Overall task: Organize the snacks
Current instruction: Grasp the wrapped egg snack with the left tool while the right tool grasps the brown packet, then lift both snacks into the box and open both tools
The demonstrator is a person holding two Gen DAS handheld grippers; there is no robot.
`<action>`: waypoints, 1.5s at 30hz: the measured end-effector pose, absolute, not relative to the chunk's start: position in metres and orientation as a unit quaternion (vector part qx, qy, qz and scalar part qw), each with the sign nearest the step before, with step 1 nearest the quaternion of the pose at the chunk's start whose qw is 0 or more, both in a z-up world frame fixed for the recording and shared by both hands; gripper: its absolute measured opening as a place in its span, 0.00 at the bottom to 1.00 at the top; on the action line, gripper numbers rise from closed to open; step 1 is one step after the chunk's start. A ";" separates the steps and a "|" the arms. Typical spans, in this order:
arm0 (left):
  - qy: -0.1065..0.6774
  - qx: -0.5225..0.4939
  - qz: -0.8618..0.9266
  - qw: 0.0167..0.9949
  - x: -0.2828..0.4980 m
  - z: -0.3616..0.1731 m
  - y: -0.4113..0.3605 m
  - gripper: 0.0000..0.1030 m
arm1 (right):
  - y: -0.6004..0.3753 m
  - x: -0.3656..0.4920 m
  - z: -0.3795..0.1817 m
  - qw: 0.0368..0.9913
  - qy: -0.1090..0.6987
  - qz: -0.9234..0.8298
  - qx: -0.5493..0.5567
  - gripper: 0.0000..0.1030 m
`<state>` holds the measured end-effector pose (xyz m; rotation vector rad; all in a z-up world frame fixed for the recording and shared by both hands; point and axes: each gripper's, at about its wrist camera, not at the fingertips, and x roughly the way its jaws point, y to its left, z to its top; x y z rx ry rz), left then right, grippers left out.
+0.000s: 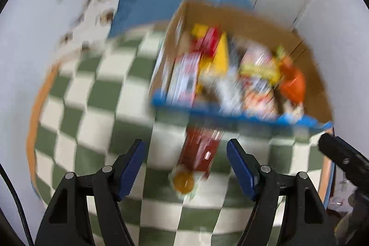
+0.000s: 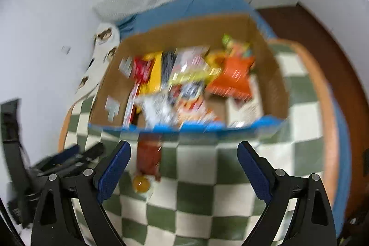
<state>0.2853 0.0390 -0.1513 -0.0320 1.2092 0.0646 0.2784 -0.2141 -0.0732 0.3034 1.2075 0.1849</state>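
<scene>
A red snack packet [image 1: 199, 151] is lying on the checkered mat [image 1: 92, 107], just in front of the cardboard box [image 1: 242, 15] of snacks, its long axis pointing away toward the box. The left gripper [image 1: 185, 149] is hovering nearest, jaws spread wide and empty, the packet lying between them; the right gripper [image 2: 184, 153] is also gaping empty. Blur is making labels unreadable.

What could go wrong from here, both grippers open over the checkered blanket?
1. Both views are motion-blurred, so aiming at the red snack packet lying outside the cardboard box may miss.
2. The left gripper and right gripper sit close together; the right gripper's finger shows at the left view's edge, so they could collide.
3. The box looks crammed; pushing more in may spill packets.
</scene>
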 end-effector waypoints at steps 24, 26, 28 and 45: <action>0.678 -0.119 0.096 0.719 0.241 -0.276 0.132 0.39 | -0.093 0.277 -0.217 0.737 0.651 0.096 0.155 0.70; 0.680 -0.137 0.108 0.712 0.239 -0.277 0.136 0.39 | -0.079 0.280 -0.229 0.734 0.657 0.082 0.150 0.70; 0.680 -0.138 0.108 0.712 0.238 -0.277 0.135 0.39 | -0.067 0.282 -0.237 0.738 0.657 0.067 0.138 0.70; 0.707 -0.087 0.029 0.702 0.219 -0.289 0.047 0.40 | -0.132 0.170 -0.258 0.692 0.718 0.058 0.040 0.58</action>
